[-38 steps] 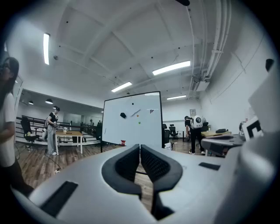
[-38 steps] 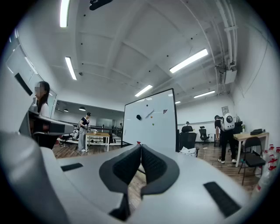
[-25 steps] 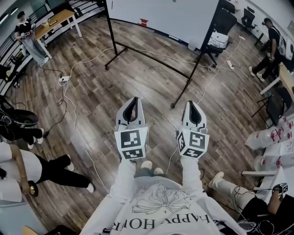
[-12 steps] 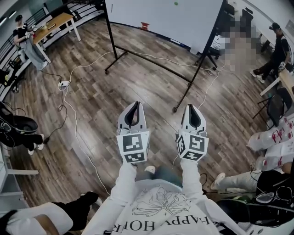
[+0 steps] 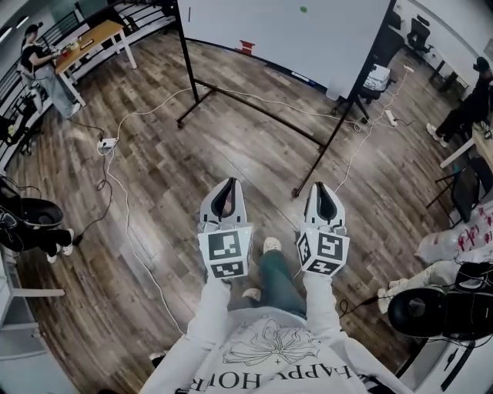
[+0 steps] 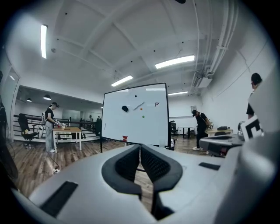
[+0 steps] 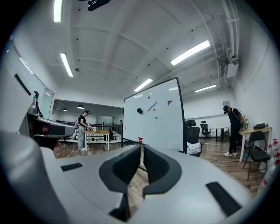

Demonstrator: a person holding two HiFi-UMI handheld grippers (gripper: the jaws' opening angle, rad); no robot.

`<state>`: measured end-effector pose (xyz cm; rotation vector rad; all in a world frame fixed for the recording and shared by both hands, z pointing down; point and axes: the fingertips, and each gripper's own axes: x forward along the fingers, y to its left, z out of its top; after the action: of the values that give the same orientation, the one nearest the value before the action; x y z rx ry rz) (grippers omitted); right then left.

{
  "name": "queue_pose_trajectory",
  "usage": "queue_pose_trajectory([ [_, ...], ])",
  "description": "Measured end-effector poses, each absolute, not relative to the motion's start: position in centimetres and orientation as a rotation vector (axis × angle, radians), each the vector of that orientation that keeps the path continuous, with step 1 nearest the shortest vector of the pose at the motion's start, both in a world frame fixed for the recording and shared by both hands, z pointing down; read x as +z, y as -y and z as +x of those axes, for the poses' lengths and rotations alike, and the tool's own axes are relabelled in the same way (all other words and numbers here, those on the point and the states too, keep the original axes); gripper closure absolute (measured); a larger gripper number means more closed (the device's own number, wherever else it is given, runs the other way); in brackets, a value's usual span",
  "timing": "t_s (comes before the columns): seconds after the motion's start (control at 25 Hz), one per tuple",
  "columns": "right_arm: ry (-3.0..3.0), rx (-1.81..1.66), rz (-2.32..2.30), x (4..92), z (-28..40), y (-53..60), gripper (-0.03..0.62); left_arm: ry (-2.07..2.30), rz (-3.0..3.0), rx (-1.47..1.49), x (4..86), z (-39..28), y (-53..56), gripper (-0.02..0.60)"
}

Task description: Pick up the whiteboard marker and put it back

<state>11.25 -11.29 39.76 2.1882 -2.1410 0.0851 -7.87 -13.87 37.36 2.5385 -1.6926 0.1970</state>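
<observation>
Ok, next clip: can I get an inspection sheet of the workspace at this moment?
Surface: wooden floor, the person standing on it.
Job's things: whiteboard on a black stand ahead; slim grey stick on it, possibly the marker, too small to tell.
Clutter: black block and green dot on the board; red item at its lower edge.
Grippers: left gripper and right gripper both shut, nothing between the jaws.
Cables: white cable and power strip on the floor.
Surroundings: bystander at a table; office chair.
</observation>
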Motion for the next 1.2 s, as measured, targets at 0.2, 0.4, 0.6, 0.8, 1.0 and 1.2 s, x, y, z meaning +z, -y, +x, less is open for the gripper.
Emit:
queue_pose_trajectory([
  [0.2, 2.162, 0.091, 2.172, 39.9, 11.1, 12.1, 0.588, 1.717, 2.519, 0.21, 37.5, -8.4, 14.2, 0.571],
  [0.4, 2.199, 0.078, 2.136, 39.8, 10.6, 13.8, 0.588, 1.758, 2.497, 0.201, 37.4, -8.8, 15.1, 0.571],
  [0.6, 2.243, 0.018, 2.109, 38.6, 10.5, 16.0, 0.588, 1.803, 2.495, 0.158, 36.6, -8.7, 16.5, 0.571],
  [0.8, 2.262, 0.002, 2.078, 38.2, 10.2, 16.7, 0.588, 1.826, 2.477, 0.148, 36.4, -9.0, 16.8, 0.571],
  [1.0, 2.254, 0.03, 2.056, 38.8, 10.2, 16.1, 0.588, 1.822, 2.459, 0.175, 36.9, -9.0, 16.2, 0.571],
  [1.2, 2.226, 0.061, 2.062, 39.3, 10.6, 15.3, 0.586, 1.798, 2.454, 0.207, 37.3, -8.7, 15.8, 0.571],
])
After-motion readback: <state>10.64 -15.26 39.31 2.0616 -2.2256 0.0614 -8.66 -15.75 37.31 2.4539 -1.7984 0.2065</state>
